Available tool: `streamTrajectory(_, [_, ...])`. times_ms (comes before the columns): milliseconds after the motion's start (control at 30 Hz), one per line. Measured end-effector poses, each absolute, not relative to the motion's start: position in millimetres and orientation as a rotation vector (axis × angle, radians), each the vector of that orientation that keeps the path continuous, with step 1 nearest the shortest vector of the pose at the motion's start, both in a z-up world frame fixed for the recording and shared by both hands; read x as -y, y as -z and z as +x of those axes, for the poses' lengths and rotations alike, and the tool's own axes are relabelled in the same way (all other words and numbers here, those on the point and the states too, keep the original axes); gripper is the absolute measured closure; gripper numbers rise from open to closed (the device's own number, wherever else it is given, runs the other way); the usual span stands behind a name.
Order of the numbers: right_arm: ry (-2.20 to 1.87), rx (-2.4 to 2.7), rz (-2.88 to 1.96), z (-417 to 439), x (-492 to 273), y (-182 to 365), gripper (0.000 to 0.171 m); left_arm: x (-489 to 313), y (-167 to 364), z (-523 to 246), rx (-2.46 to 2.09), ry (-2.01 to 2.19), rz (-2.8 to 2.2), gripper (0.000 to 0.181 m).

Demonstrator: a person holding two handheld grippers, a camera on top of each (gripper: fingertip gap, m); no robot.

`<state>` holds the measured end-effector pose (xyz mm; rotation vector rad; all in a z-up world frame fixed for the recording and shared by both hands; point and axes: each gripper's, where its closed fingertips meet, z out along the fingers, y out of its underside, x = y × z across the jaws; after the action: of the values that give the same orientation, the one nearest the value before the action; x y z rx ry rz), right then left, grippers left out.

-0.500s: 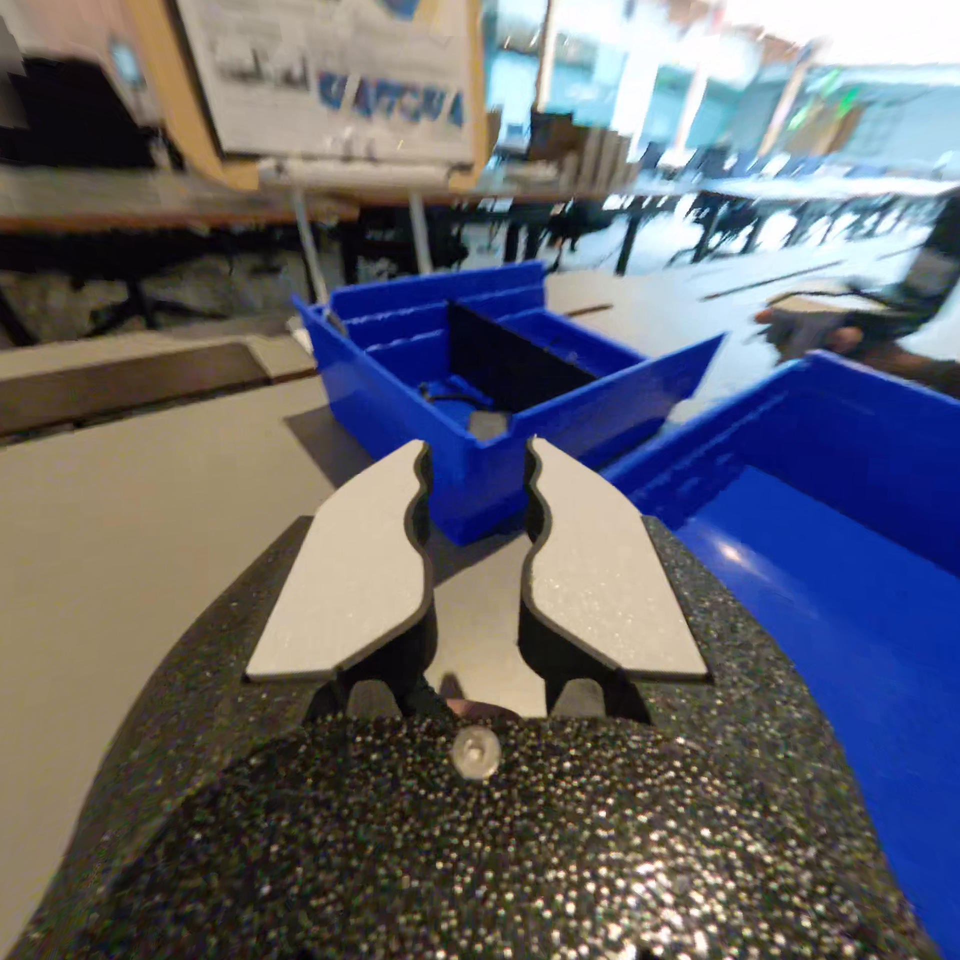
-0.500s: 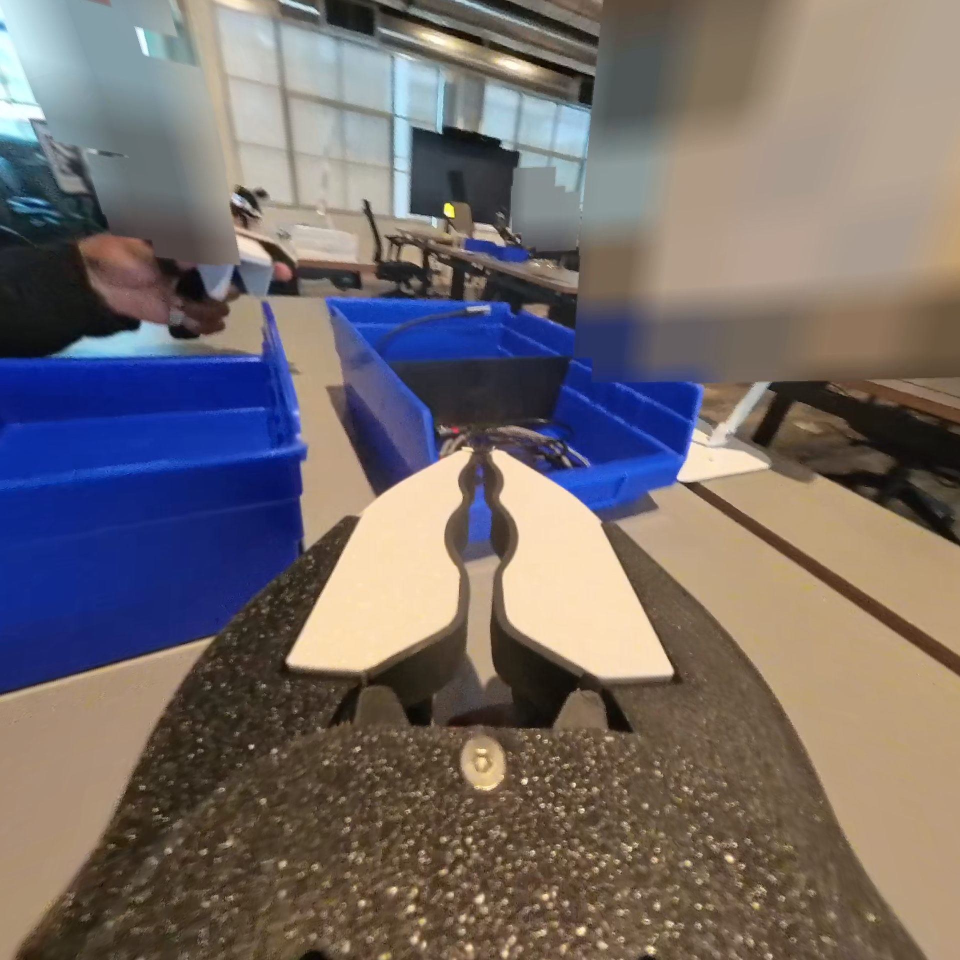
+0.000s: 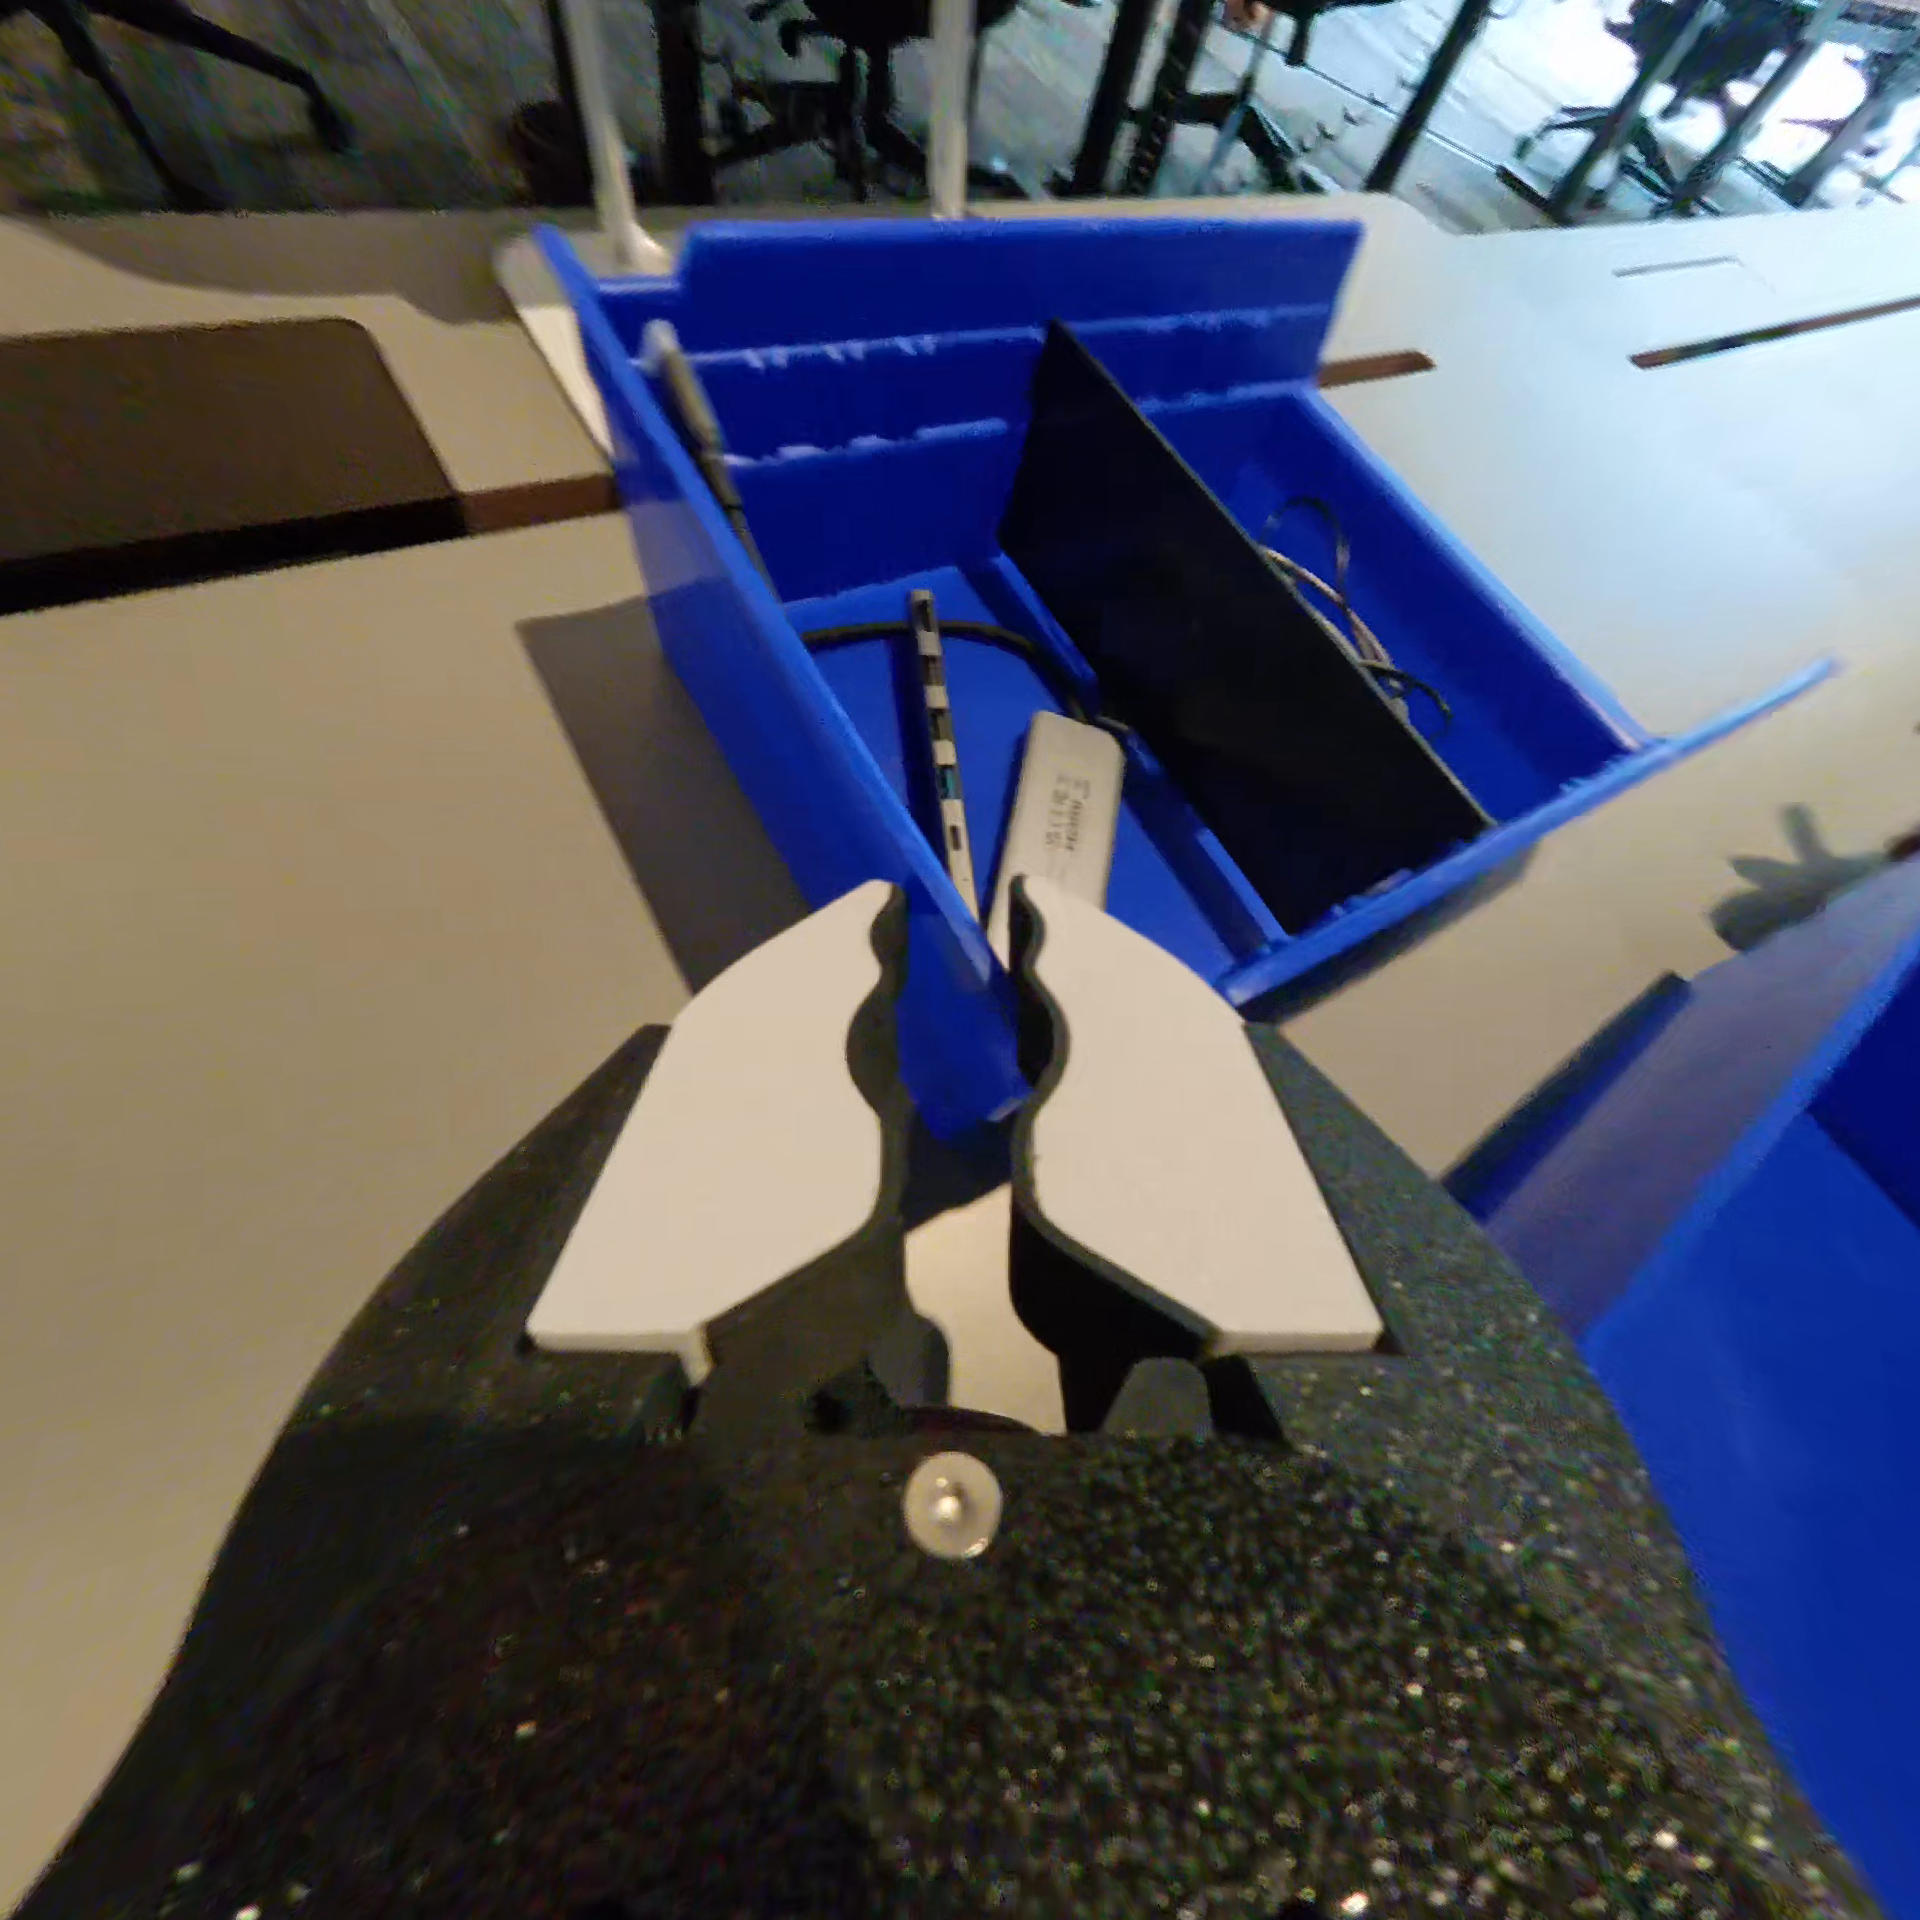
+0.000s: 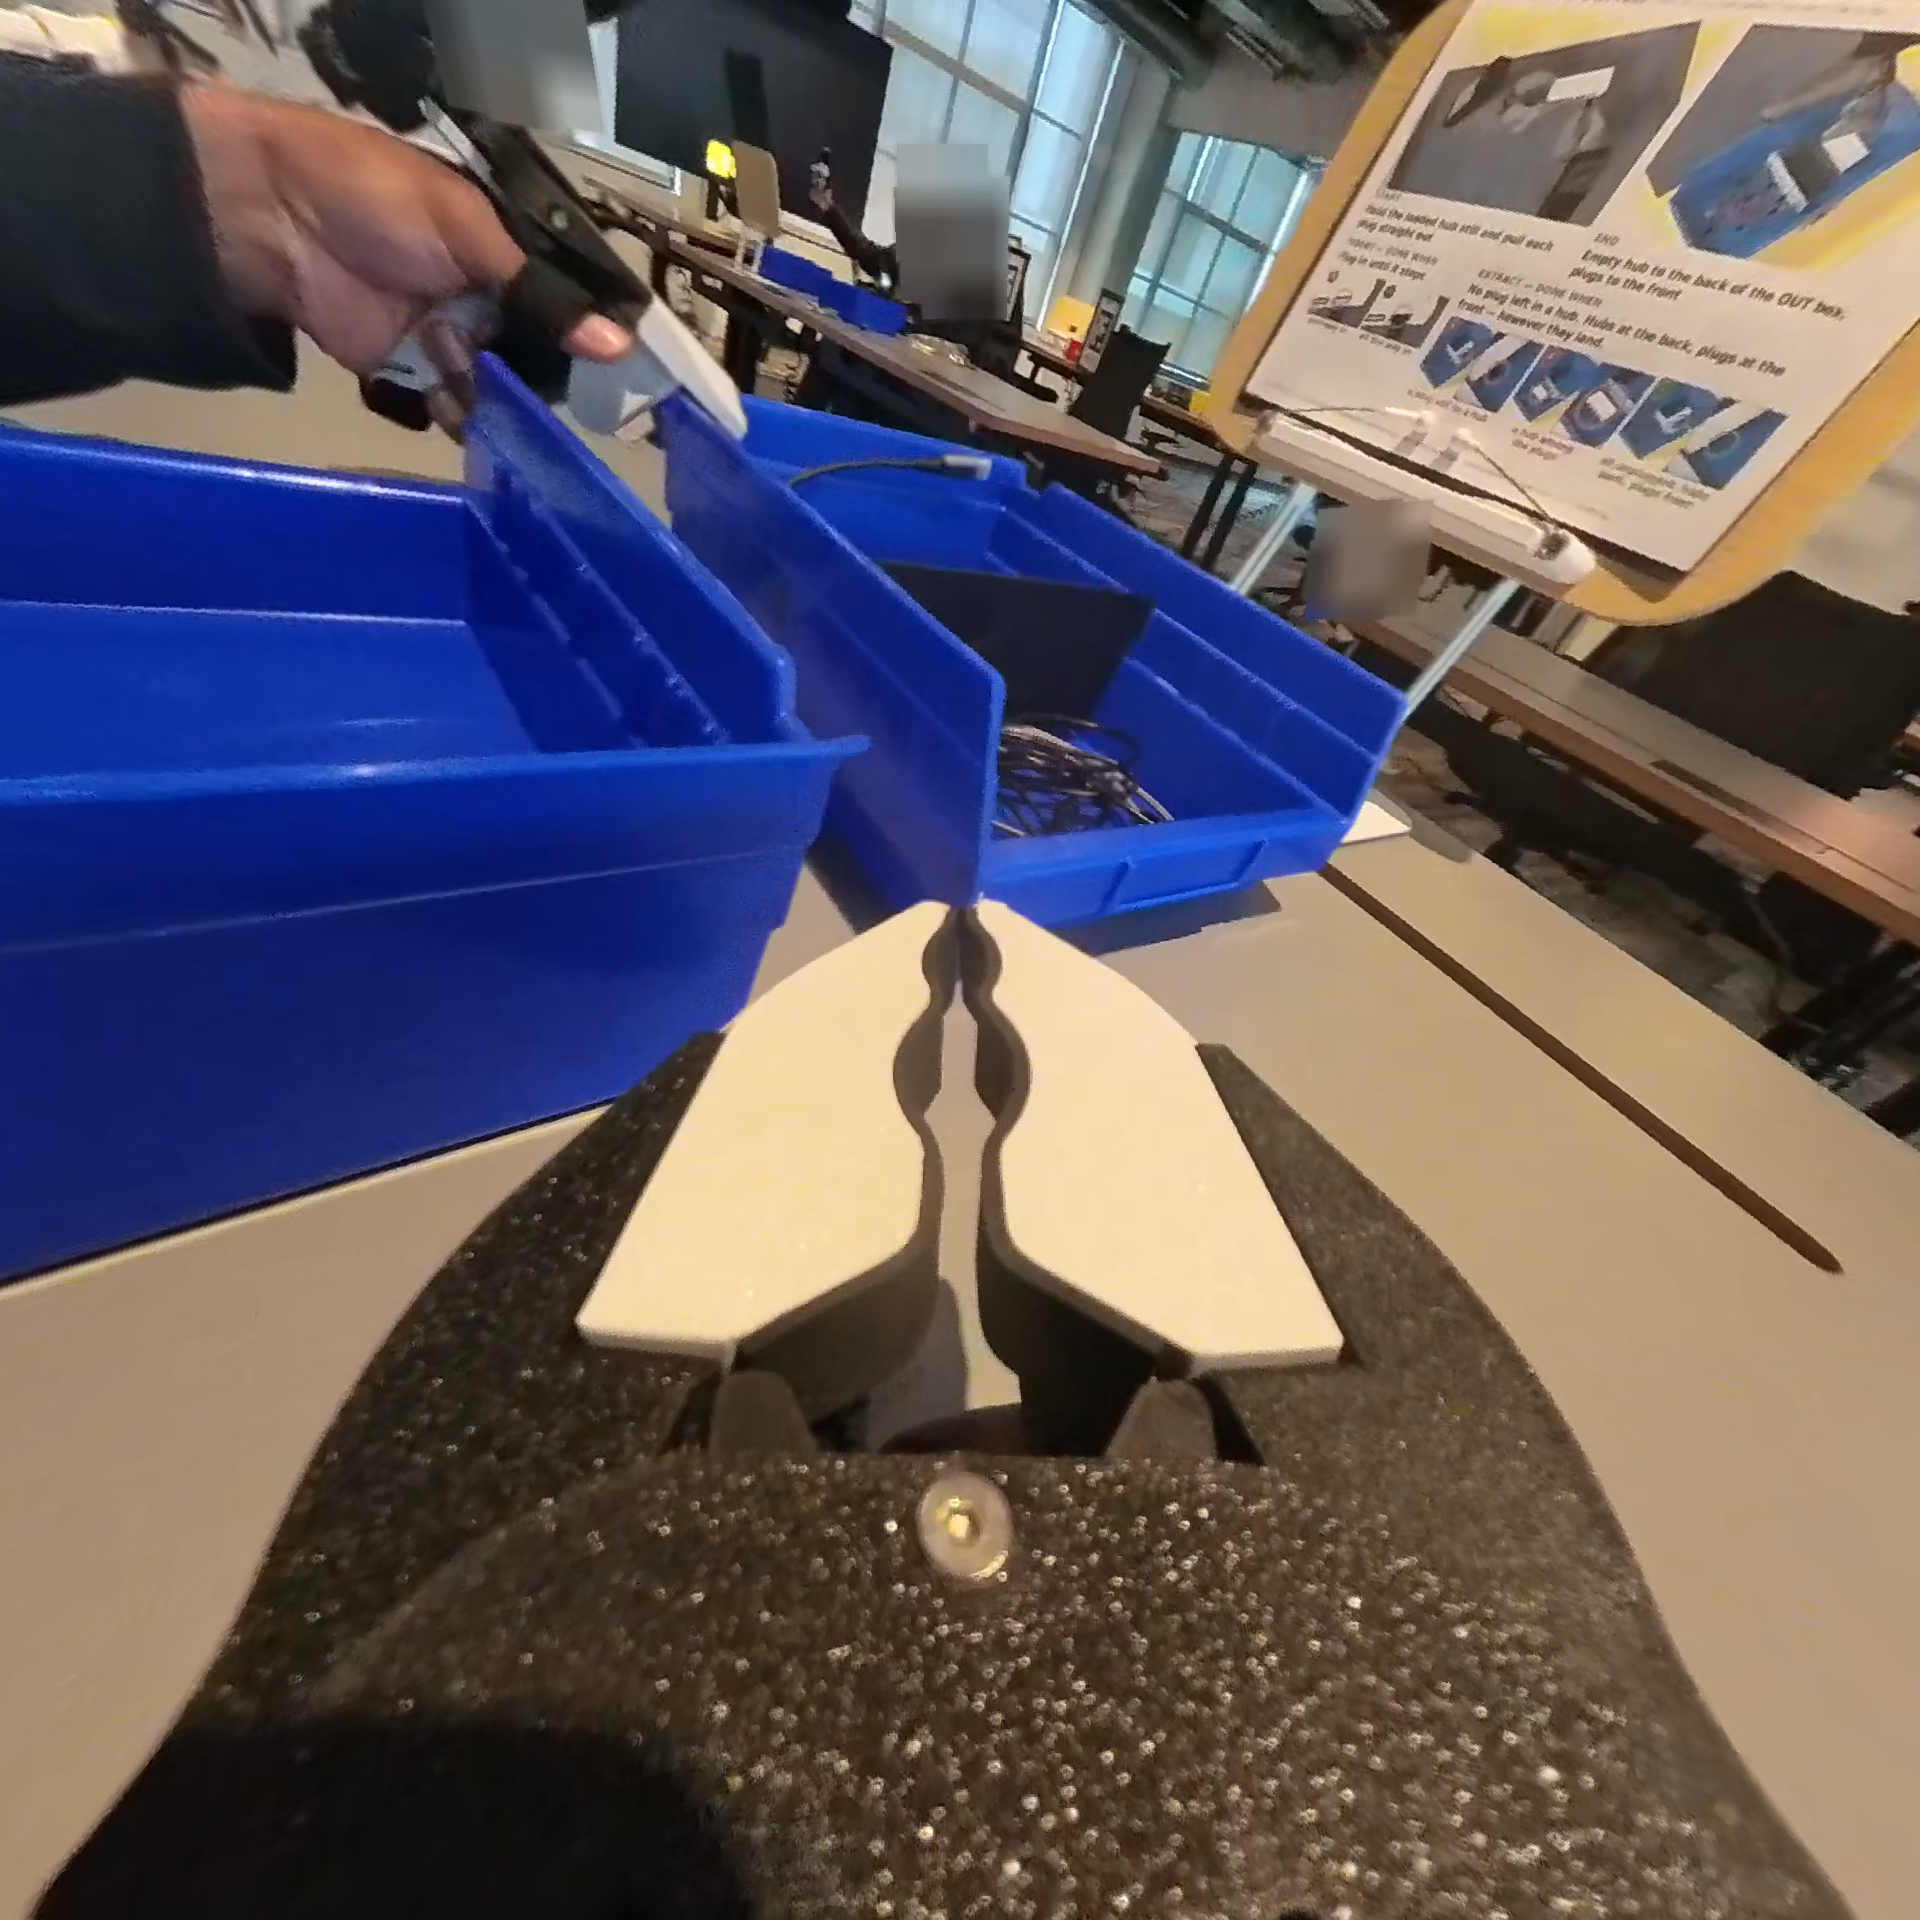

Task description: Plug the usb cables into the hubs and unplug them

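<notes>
Two slim grey hubs (image 3: 1060, 810) flat in blue bin (image 3: 727, 644)

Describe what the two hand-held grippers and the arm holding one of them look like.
Each hand-held gripper, left and right, has a black speckled, glittery body with a silver screw near the finger base. The two fingers are flat, pale grey plates over black pads with wavy inner edges. No cables or markings show. In the right wrist view, the arm behind the left one wears a dark sleeve.
</notes>
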<state>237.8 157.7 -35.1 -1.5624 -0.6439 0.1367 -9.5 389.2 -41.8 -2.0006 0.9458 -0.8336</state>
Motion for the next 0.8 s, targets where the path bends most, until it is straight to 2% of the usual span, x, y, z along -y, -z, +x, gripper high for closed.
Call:
streamTrajectory(33, [-0.120,0.641,-1.567,236.8,-155.8,35.7,0.171,-394.6,41.1,-11.2,-0.924,0.808,-1.985,0.166])
streamTrajectory(267, [0.067,0.610,-1.592,243.4,-146.7,31.5,0.171,-417.2,36.5,-22.5,-0.830,0.686,-1.901,0.173])
streamTrajectory(467, [0.034,0.405,-1.612,261.3,-135.9,11.2,0.168,-425.9,36.3,-42.6,-0.854,0.693,-1.887,0.173])
streamTrajectory(667, [-0.132,0.150,-1.752,274.0,-130.2,20.5,0.160,-437.4,36.7,-81.9,-0.850,0.681,-1.910,0.173])
streamTrajectory(800, [-0.289,0.121,-1.792,259.7,-126.6,8.4,0.145,-445.5,36.8,-113.1,-0.830,0.667,-1.924,0.174])
